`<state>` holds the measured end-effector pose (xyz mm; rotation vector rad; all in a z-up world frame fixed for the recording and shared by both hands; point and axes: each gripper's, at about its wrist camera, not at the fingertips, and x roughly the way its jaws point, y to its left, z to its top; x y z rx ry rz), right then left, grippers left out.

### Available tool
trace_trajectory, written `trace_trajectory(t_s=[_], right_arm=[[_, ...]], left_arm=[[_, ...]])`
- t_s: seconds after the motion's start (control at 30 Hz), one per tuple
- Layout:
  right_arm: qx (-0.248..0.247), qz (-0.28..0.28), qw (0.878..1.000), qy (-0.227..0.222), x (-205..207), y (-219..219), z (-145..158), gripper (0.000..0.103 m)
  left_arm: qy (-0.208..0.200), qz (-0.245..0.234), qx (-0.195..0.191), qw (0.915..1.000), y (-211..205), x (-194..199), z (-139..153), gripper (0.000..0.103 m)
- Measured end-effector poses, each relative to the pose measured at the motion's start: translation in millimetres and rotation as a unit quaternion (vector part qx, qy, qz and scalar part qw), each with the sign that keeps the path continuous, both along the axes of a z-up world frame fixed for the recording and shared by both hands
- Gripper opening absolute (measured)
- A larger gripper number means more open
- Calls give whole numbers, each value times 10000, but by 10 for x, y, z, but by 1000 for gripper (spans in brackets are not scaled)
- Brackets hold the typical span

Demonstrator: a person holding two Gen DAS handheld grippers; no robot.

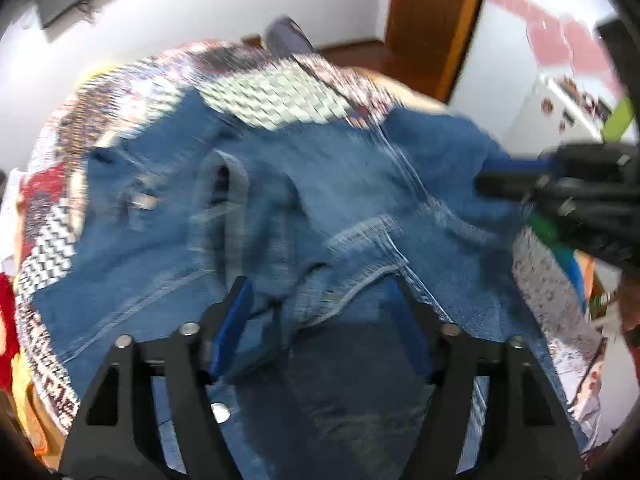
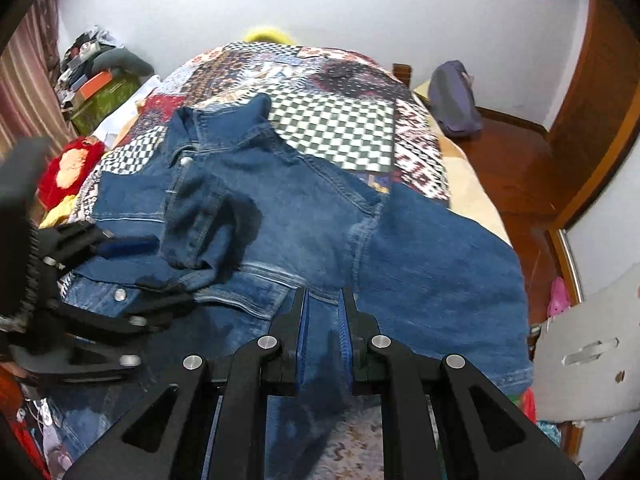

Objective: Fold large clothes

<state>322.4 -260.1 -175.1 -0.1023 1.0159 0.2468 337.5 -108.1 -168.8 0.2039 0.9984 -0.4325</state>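
Observation:
A blue denim jacket lies spread on a bed, collar toward the far end, one sleeve folded across its front. My right gripper is shut on the jacket's near hem fabric, which hangs down between its blue pads. My left gripper is open over the jacket, which is blurred in that view, with denim lying between its spread fingers. The left gripper also shows at the left of the right wrist view, at the jacket's edge. The right gripper shows at the right of the left wrist view.
A patchwork quilt covers the bed. A red and yellow cloth and boxes lie at the left. A grey bag sits at the right on the wooden floor. A white chair stands near right.

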Motion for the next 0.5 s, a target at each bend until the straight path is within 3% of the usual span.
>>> trace_trajectory(t_s=[0.07,0.2,0.3,0.5], right_arm=[[35,150,9999,-16,38,135,25,11],[63,478,9988,-58,131,474,74,11],[71,758,9971,-46,219,817,99,11],[305,1223,9920,81,434,1493,95,11]], left_arm=[[-260,328,-169,9990,302,-29,181,88],[-480,1008,-88,9937,992,-2,236,90],[-302,1521,185,9877,1431,33,47,90],[385,2300,502,9711,2174,85,-639,90]])
